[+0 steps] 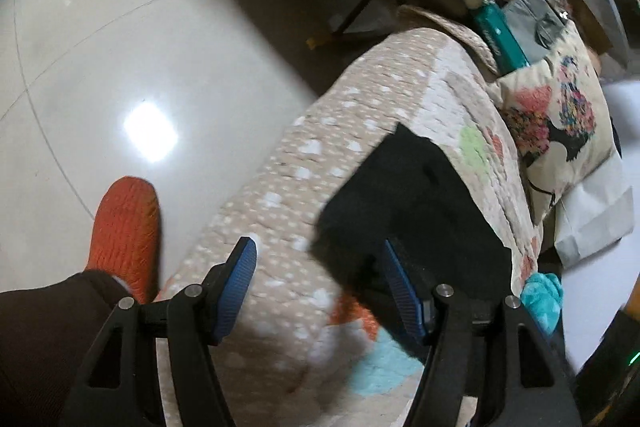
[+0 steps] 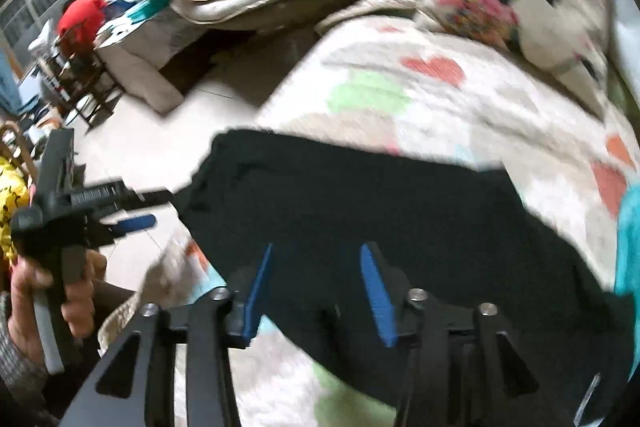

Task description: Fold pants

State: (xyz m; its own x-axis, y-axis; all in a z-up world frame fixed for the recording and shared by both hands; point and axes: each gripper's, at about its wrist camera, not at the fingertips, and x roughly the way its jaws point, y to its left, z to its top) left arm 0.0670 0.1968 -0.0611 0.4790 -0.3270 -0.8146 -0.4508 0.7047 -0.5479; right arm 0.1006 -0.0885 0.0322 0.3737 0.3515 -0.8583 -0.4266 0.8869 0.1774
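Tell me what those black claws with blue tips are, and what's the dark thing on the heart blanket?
They are two grabbing tools that a person holds, one in each hand. A small camera sits on each tool, so each picture looks along its own claws: the left gripper in one, the right gripper in the other. The dark thing is a pair of black pants lying folded on the quilt. Both claws are open and hold nothing. A patterned pillow lies further back.

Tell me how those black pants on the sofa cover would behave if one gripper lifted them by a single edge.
The black pants lie flat, following the quilted cover, so they would probably droop limply. Being folded layers, they may fall open.
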